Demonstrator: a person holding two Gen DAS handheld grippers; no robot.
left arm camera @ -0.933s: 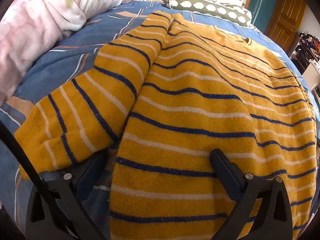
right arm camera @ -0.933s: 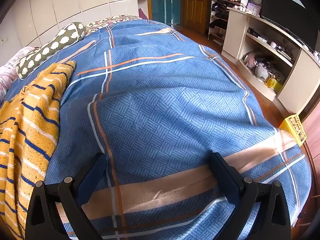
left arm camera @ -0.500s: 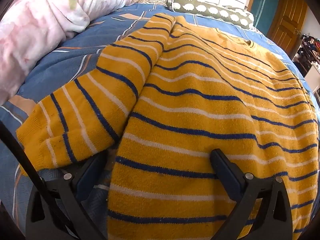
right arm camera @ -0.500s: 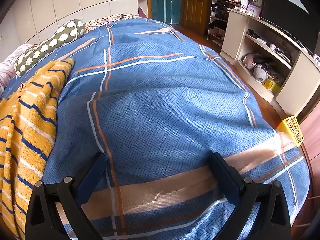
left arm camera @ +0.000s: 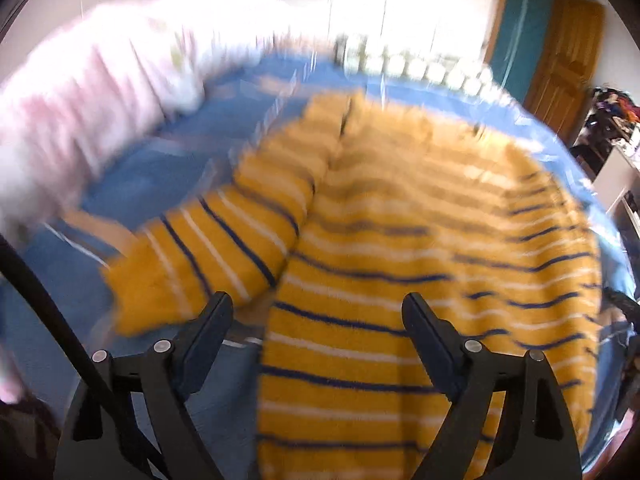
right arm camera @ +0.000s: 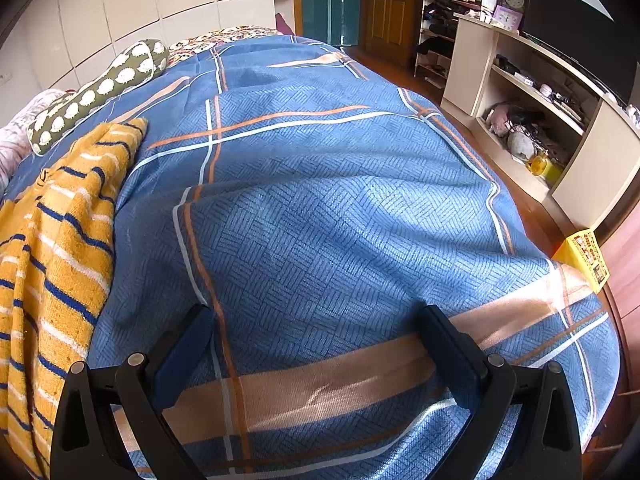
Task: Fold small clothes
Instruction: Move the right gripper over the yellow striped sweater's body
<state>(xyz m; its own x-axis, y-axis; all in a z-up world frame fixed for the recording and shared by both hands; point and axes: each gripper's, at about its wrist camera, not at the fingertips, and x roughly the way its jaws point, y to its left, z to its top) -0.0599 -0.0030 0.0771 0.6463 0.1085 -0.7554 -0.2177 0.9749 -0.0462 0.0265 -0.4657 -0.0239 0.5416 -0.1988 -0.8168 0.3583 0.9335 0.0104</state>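
A mustard-yellow knitted sweater with navy and white stripes [left arm camera: 420,248] is spread flat on a bed covered by a blue woven-pattern bedspread with orange, white and tan bands [right arm camera: 320,200]. In the left wrist view, which is smeared by motion blur, the sweater's body is seen filling the middle and right of the picture, while one sleeve [left arm camera: 224,248] is laid out diagonally to the left of the body, its cuff end resting on the bedspread near the left finger. The left gripper [left arm camera: 318,312] is seen above the sweater's lower part; its jaws have just been closing a little yet are spread wide, with the fabric below and between them and no pad pressing on it, so nothing is gripped. A pink-and-white floral quilt [left arm camera: 80,120] is bunched along the left side of the bed, and an olive-green bolster with white spots [right arm camera: 100,92] is laid by the head of the bed. In the right wrist view the sweater is seen only at the left edge, well apart from the right gripper [right arm camera: 316,328], whose jaws are spread wide over bare bedspread with nothing between them. A cream shelving unit [right arm camera: 540,120] is seen beside the bed on the right.
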